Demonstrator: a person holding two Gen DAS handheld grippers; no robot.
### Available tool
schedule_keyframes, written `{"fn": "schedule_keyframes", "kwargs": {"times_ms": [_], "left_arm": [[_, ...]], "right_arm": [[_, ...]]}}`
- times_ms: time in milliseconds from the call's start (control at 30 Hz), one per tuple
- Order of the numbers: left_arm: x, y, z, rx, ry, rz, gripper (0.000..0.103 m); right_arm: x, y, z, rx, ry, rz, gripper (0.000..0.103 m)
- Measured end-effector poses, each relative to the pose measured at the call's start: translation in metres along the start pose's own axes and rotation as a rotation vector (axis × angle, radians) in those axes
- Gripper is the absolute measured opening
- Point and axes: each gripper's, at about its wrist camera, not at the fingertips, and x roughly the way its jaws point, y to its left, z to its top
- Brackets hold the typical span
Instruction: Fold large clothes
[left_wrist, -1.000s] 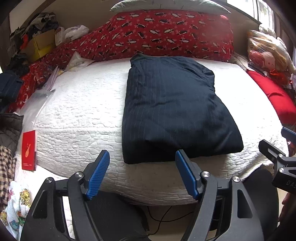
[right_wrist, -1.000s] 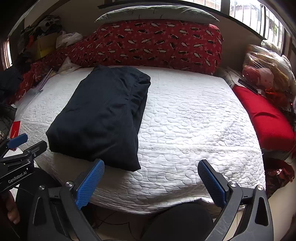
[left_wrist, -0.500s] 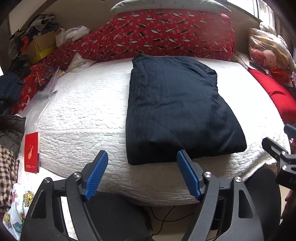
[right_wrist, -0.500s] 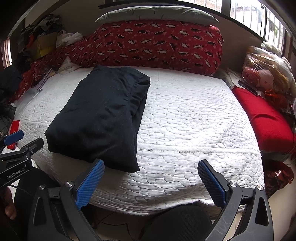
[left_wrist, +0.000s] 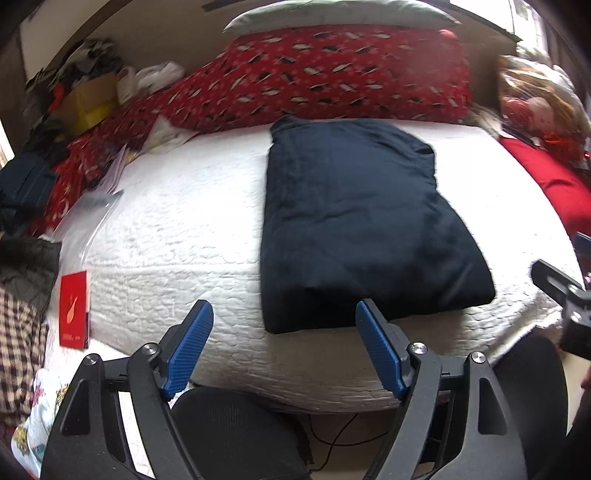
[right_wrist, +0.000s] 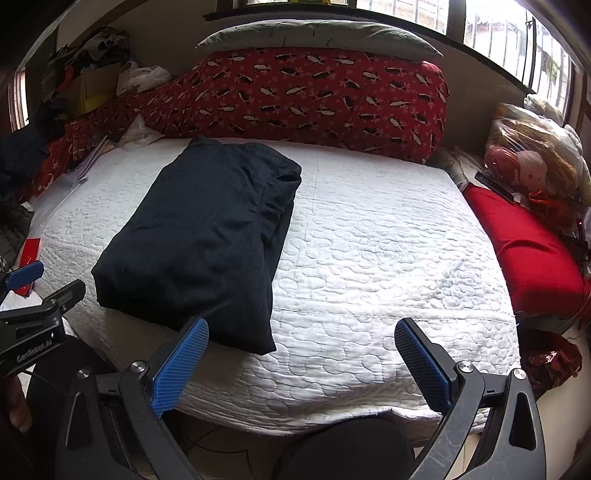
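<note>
A dark navy garment (left_wrist: 362, 229) lies folded into a long rectangle on the white quilted bed (left_wrist: 177, 236). It also shows in the right wrist view (right_wrist: 207, 236), left of the bed's (right_wrist: 388, 258) middle. My left gripper (left_wrist: 282, 314) is open and empty, held off the bed's near edge just in front of the garment's near end. My right gripper (right_wrist: 299, 332) is open and empty, near the bed's front edge, right of the garment. The left gripper also shows at the left edge of the right wrist view (right_wrist: 22, 288).
A red patterned duvet (right_wrist: 317, 99) and a grey pillow (right_wrist: 317, 35) lie at the bed's head. A red cushion (right_wrist: 528, 251) and bagged toys (right_wrist: 532, 162) are on the right. Clutter and a red booklet (left_wrist: 75, 310) are on the left. A black chair back (left_wrist: 236, 435) is below.
Both grippers have drifted slightly, so the garment sits a little farther right in the left view. The garment itself has not moved. Both grippers stay open.
</note>
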Motion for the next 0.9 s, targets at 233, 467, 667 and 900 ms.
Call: {"fn": "schedule_keyframes", "kwargs": {"times_ms": [233, 467, 667, 900], "left_arm": [[-0.001, -0.005, 0.002, 0.008, 0.011, -0.007, 0.080], [-0.007, -0.007, 0.002, 0.011, -0.006, -0.019, 0.080], [-0.010, -0.009, 0.002, 0.013, -0.005, -0.039, 0.080], [-0.010, -0.011, 0.002, 0.023, 0.006, -0.076, 0.080]], "right_arm": [[-0.002, -0.003, 0.000, 0.009, -0.011, -0.004, 0.101], [-0.003, -0.004, -0.001, 0.017, -0.018, 0.002, 0.101], [-0.003, -0.005, -0.002, 0.027, -0.015, 0.007, 0.101], [-0.003, -0.003, -0.002, 0.028, -0.010, 0.012, 0.101]]}}
